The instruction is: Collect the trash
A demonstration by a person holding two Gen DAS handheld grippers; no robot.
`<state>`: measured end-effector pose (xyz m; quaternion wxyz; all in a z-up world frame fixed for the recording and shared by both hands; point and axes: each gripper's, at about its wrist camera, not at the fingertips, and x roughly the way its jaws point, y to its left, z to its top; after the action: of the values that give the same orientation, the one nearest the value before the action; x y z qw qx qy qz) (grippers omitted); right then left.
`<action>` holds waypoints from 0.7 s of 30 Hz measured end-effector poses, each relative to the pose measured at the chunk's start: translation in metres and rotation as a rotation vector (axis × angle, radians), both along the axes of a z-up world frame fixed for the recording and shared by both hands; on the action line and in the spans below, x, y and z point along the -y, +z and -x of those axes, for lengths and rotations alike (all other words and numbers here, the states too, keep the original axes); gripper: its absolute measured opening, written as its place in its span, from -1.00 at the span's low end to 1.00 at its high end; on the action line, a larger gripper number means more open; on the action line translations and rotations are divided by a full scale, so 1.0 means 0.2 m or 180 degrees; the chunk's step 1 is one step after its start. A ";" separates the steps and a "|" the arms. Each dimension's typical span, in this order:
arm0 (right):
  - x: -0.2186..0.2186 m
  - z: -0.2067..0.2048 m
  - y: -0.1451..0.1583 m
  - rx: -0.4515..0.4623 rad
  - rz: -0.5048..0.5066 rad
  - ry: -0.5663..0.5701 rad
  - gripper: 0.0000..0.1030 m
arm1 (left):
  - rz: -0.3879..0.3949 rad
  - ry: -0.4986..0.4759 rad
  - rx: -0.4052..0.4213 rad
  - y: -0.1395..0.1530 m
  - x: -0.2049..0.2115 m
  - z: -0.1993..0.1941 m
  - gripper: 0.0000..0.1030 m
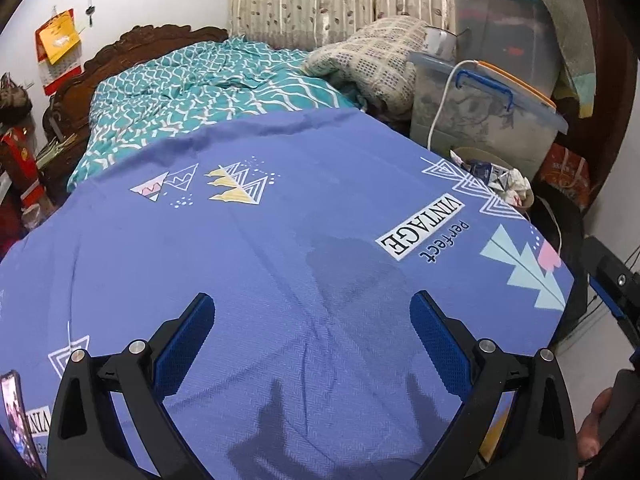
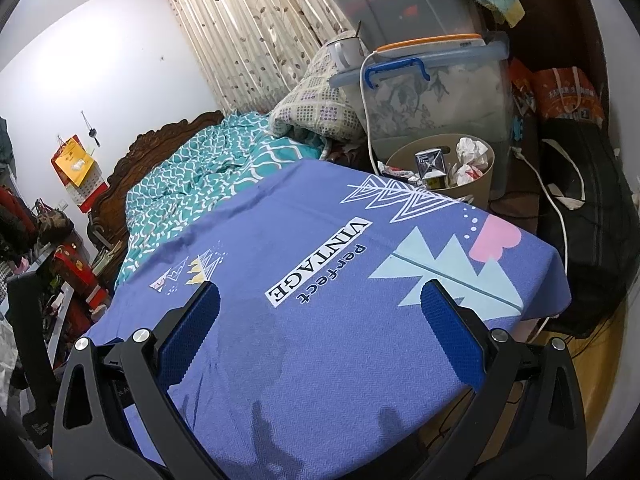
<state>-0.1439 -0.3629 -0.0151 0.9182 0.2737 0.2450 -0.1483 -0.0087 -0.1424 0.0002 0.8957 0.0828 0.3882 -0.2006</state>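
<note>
- The surface (image 2: 328,320) under its blue cloth looks bare of litter to me.
- The bin (image 2: 476,188) beyond its far right corner holds the trash (image 2: 468,160).
- My left hand-held gripper (image 1: 312,320) and right hand-held gripper (image 2: 320,308) both gape, carrying nothing; I judge collecting nearly finished, so next I'd scan for strays.

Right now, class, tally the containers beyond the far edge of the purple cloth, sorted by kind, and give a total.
Clear plastic storage boxes: 2 (lower box, upper box)
Tan waste bin holding crumpled trash: 1
White mug on the lower box's lid: 1
Total: 4
</note>
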 end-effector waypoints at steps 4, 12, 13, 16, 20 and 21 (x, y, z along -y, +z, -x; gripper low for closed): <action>0.00 0.00 0.00 0.0002 0.0003 -0.0003 0.93 | 0.0037 0.0079 0.0019 0.02 -0.01 0.00 0.83; -0.01 -0.01 -0.01 0.0000 -0.0019 0.0022 0.93 | -0.0063 0.0076 0.0140 0.06 -0.01 0.02 0.83; 0.00 -0.01 -0.01 0.0002 -0.0019 0.0026 0.93 | -0.0084 0.0070 0.0133 0.06 -0.01 0.01 0.83; -0.01 -0.01 0.00 0.0004 -0.0021 0.0023 0.93 | -0.0111 0.0102 0.0140 0.07 -0.03 0.00 0.83; 0.00 -0.01 0.00 0.0006 -0.0033 0.0023 0.93 | -0.0104 0.0135 0.0203 0.09 -0.04 0.00 0.83; 0.00 -0.01 0.00 0.0005 -0.0028 0.0027 0.93 | -0.0127 0.0137 0.0228 0.10 -0.04 0.01 0.83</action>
<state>-0.1421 -0.3629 -0.0155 0.9178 0.2768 0.2461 -0.1431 -0.0103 -0.1343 0.0193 0.9112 0.0995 0.3616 -0.1704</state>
